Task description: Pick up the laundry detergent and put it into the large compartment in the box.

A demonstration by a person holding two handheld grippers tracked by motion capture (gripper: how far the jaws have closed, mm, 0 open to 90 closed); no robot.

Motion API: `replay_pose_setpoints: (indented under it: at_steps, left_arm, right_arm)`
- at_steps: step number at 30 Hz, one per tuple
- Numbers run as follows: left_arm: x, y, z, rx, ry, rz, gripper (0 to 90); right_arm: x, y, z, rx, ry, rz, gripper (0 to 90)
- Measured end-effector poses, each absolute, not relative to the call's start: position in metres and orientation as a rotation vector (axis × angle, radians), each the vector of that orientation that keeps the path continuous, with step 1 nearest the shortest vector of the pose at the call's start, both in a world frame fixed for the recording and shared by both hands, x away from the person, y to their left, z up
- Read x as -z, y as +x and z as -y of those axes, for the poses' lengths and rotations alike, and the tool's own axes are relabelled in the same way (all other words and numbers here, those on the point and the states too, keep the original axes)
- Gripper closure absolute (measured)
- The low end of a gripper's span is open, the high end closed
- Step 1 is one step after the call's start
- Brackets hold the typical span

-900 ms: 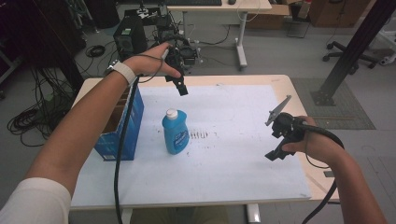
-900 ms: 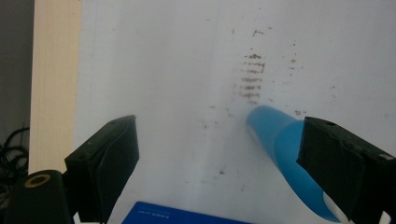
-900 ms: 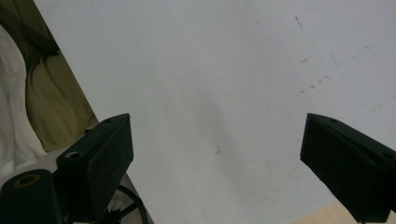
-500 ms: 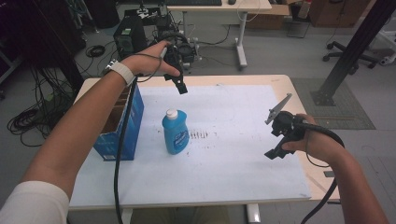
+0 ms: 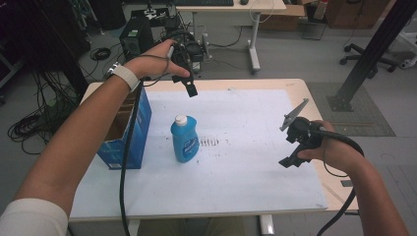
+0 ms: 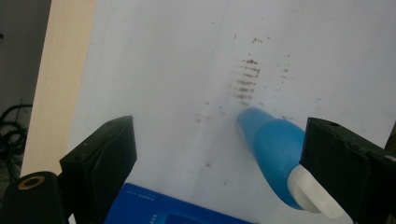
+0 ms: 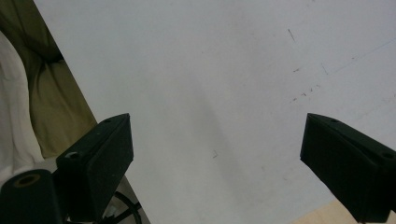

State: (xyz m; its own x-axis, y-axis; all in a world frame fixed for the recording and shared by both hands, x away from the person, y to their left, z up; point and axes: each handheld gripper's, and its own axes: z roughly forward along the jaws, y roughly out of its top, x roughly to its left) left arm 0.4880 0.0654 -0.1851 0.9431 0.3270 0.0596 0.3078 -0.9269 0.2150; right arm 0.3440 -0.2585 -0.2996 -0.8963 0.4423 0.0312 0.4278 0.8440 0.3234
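Item: blue bottle (image 5: pixel 185 141) with white cap, upright on the white sheet (image 5: pixel 246 162) that covered the table, just right of an open blue box (image 5: pixel 129 132) and just left of a patch of brown smudges (image 5: pixel 210 142). Left gripper (image 5: pixel 189 88) was held high beyond the bottle, toward the far table edge, jaws apart and empty; in the left gripper view the bottle (image 6: pixel 275 156) lay low between the jaws, close against the right-hand one, with the box top (image 6: pixel 163 210) at the bottom edge. Right gripper (image 5: pixel 291 140) hung well to the right of the bottle, above bare sheet, jaws likewise spread wide and holding nothing; the right gripper view showed the sheet (image 7: pixel 224 93) with a few faint marks. Step in hand, as judged: the left gripper's approach to the bottle. To do it well, the gripper should shift until the bottle sits midway between the jaws, descend clear of the box wall, and close across the body below the cap; a grip on the cap or an off-centre touch could tip the bottle.
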Motion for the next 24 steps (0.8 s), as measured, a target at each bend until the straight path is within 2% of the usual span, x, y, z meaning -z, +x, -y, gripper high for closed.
replay_pose_setpoints:
  at_steps: [8,24]
  left_arm:
    - [0.173,0.475,-0.068,-0.1,2.844,-0.56,10.7]
    - [0.162,0.454,-0.07,-0.119,2.827,-0.7,10.8]
  right_arm:
    - [0.299,0.343,0.259,-0.51,0.691,-2.971,9.6]
    - [0.293,0.342,0.258,-0.517,0.71,-2.943,9.6]
